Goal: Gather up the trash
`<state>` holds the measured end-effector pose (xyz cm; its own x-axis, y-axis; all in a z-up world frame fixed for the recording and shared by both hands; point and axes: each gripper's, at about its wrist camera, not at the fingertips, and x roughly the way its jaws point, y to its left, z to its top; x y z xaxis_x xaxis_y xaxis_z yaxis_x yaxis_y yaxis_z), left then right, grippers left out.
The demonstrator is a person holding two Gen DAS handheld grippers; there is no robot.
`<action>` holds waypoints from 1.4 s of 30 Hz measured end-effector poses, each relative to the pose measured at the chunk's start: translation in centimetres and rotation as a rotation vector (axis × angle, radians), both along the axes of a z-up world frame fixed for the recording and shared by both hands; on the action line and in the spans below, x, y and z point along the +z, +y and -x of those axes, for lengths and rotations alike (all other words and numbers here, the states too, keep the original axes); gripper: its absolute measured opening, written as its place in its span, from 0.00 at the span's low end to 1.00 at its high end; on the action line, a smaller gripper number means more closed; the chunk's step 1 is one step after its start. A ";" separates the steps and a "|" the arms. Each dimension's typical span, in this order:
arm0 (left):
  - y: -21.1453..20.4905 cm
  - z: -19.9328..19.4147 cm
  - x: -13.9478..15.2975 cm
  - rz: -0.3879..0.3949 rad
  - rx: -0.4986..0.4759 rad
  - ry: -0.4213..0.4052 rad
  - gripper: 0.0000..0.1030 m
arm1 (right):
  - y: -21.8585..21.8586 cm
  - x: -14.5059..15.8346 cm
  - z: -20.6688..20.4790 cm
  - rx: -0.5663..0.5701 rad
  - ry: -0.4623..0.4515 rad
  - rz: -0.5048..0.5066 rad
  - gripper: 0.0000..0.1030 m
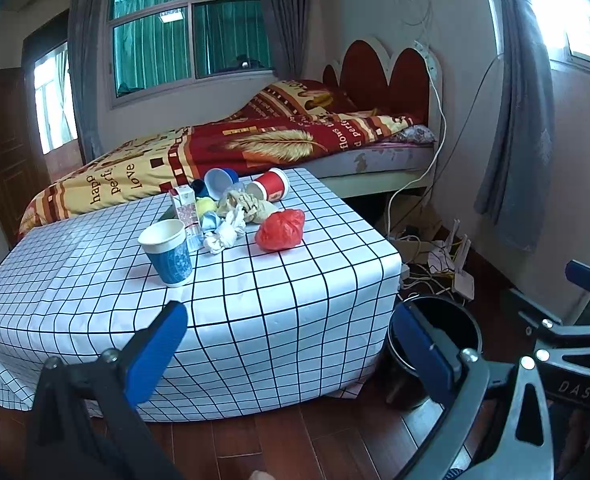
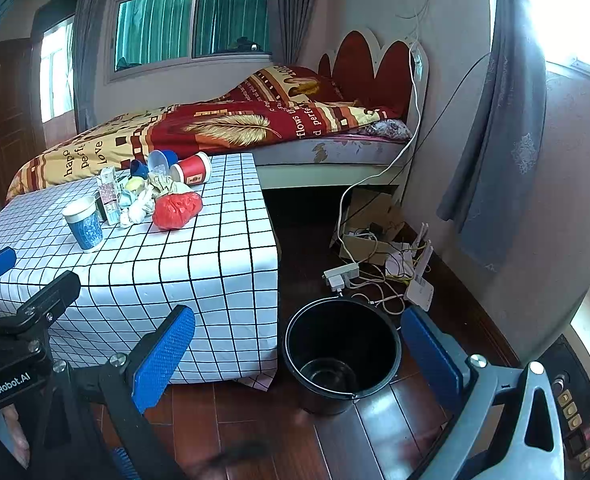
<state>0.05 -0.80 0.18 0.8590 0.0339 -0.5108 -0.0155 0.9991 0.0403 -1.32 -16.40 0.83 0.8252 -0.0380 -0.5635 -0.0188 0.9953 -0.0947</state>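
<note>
Beside the left hand-held gripper [image 1: 291,350] marked "GenRobot.AI", the right hand-held gripper [image 2: 299,354], both spread wide, grips nothing.

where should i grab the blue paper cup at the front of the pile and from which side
Grip the blue paper cup across its wall, just below the rim, coming level from the near side. It stands upright and open, apart from the carton behind it.
</note>
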 end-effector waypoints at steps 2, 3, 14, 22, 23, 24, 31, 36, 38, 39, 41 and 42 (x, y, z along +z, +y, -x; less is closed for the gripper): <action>0.0 0.0 0.0 0.000 0.001 0.000 1.00 | 0.0 0.0 0.0 0.000 0.000 0.001 1.00; -0.1 0.0 0.0 0.000 0.000 0.001 1.00 | 0.0 0.0 0.0 0.000 0.000 0.000 1.00; -0.3 0.1 0.0 -0.002 0.000 0.004 1.00 | 0.3 -0.3 0.1 -0.002 0.004 -0.001 1.00; -0.3 0.3 -0.1 0.000 0.003 0.005 1.00 | 0.0 -0.4 0.0 -0.005 0.006 -0.002 1.00; -0.3 0.4 -0.1 0.001 0.004 0.005 1.00 | 0.0 -0.4 0.0 -0.005 0.007 -0.003 1.00; -0.3 0.4 -0.1 0.001 0.004 0.005 1.00 | 0.0 -0.5 0.1 -0.006 0.006 -0.003 1.00; -0.2 0.4 -0.3 0.004 0.005 0.011 1.00 | -0.1 -0.5 0.1 -0.007 0.007 -0.004 1.00; -0.3 0.3 -0.3 0.005 0.007 0.012 1.00 | -0.1 -0.6 0.1 -0.006 0.008 -0.004 1.00; -0.3 0.4 -0.3 0.005 0.006 0.012 1.00 | -0.1 -0.6 0.2 -0.006 0.007 -0.005 1.00; -0.3 0.4 -0.3 0.005 0.006 0.012 1.00 | -0.1 -0.7 0.2 -0.006 0.007 -0.006 1.00; -0.3 0.4 -0.3 0.003 0.008 0.010 1.00 | -0.1 -0.7 0.2 -0.005 0.007 -0.004 1.00; -0.3 0.4 -0.4 0.004 0.007 0.011 1.00 | -0.1 -0.6 0.2 -0.005 0.007 -0.004 1.00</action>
